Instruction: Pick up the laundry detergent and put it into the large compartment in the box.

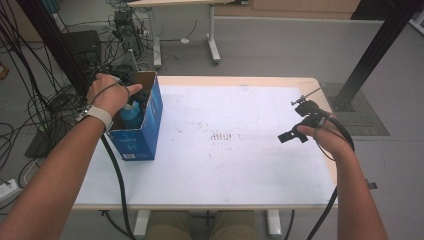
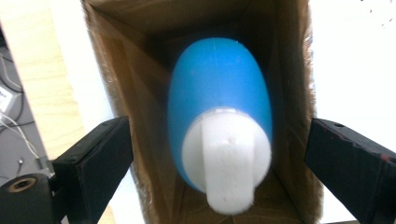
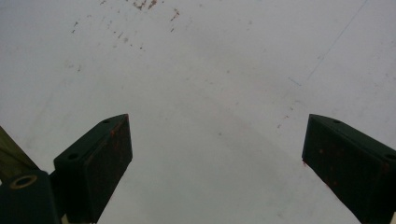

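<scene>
Blue bottle (image 2: 219,109) sits upright inside the box (image 1: 149,120) at table's left, both left gripper (image 2: 219,154) & right gripper (image 3: 217,154) jaws wide open w/ nothing held, so lift left straight up, clear of box walls.

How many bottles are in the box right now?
1: a blue bottle with a white cap stands inside the box, below the open left gripper. Others could be hidden under it.

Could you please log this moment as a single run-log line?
left tongs: open above blue bottle | bottle: inside cardboard box | right tongs: open, nothing between them, over table
</scene>
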Demonstrator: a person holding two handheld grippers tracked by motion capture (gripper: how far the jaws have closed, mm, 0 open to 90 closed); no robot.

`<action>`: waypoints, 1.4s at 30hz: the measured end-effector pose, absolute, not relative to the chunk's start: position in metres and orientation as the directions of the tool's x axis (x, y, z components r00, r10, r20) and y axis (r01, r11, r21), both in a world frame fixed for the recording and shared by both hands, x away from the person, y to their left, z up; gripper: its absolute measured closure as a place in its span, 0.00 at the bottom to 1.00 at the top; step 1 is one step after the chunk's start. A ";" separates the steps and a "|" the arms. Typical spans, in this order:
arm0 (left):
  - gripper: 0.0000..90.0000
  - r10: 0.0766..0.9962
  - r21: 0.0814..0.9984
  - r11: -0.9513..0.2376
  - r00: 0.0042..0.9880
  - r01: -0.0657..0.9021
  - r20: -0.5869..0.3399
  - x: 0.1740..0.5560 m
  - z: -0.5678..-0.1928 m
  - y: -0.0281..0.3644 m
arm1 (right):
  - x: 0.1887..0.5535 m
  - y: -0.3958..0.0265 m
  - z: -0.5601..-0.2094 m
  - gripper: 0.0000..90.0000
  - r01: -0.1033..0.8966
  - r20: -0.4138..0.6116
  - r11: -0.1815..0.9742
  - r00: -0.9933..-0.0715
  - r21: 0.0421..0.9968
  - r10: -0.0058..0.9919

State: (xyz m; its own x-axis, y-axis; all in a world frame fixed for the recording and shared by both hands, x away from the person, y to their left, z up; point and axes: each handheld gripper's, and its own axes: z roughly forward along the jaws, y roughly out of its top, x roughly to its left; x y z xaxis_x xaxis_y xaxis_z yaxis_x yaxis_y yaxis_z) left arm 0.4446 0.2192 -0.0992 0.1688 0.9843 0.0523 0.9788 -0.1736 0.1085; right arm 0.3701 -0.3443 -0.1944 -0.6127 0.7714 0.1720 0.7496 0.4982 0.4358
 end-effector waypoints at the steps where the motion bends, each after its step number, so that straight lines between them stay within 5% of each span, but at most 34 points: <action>1: 0.10 0.983 0.114 -0.180 0.175 0.977 0.055 0.444 -0.094 0.218 | 0.370 -0.344 -0.194 0.09 0.750 0.171 0.498 -0.612 0.436 0.772; 22: 0.09 0.962 0.138 -0.274 0.270 0.952 0.043 0.435 -0.032 0.209 | 0.360 -0.352 -0.186 0.09 0.749 0.161 0.487 -0.604 0.449 0.780; 42: 0.08 0.858 0.212 -0.495 0.513 0.843 -0.035 0.415 0.013 0.183 | 0.354 -0.350 -0.179 0.09 0.741 0.143 0.493 -0.608 0.455 0.781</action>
State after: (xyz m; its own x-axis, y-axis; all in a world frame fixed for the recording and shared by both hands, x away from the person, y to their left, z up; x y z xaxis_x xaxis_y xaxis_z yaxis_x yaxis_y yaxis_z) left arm 0.4147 0.1832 0.0135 0.5127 0.8579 -0.0347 0.8427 -0.4951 0.2116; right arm 0.3540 -0.3504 -0.1786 -0.6081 0.7808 0.1434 0.7410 0.4934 0.4554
